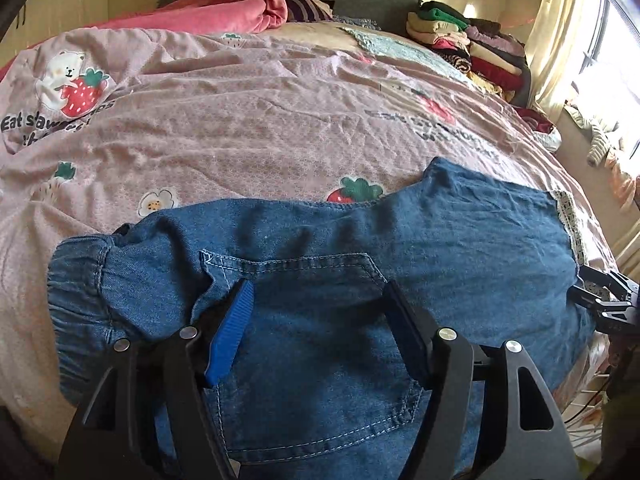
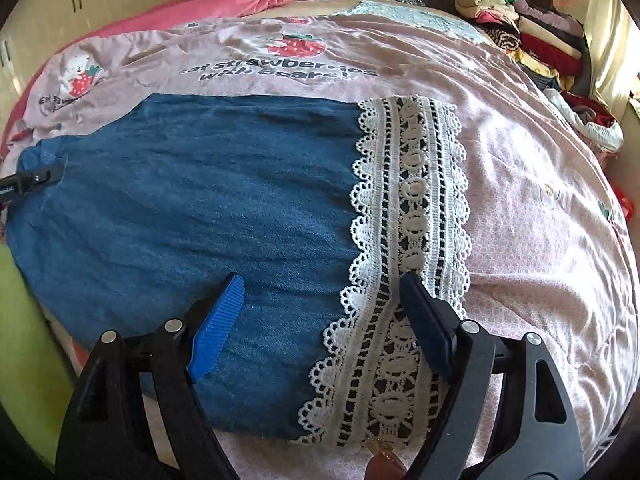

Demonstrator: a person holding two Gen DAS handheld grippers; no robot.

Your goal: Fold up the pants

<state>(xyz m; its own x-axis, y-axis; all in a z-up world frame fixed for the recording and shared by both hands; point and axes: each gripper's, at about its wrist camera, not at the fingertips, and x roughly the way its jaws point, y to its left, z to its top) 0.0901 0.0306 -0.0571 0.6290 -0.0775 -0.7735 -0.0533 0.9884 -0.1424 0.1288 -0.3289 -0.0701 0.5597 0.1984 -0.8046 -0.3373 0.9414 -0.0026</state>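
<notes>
A bed [image 1: 248,120] fills both views, covered by a pink quilt [image 2: 540,208] printed with strawberries and bears. The blue denim pants [image 1: 360,240] lie flat along the near edge of the bed, waistband toward the left side and legs running toward the right. At the far right corner of the bed stands a stack of folded clothes [image 1: 472,48], and a pink garment [image 1: 240,8] is bunched along the far edge by the headboard. An elastic waistband [image 1: 80,300] gathers the left end of the pants; a stitched back pocket [image 1: 312,320] sits beside it. A white lace trim [image 2: 408,208] finishes the leg hem at the right end.

The left gripper [image 1: 320,296] hovers over the back pocket, its jaws spread wide and holding nothing. The right gripper [image 2: 320,288] hangs above the hem, jaws likewise wide apart and empty, one finger over denim and the other over the lace.
</notes>
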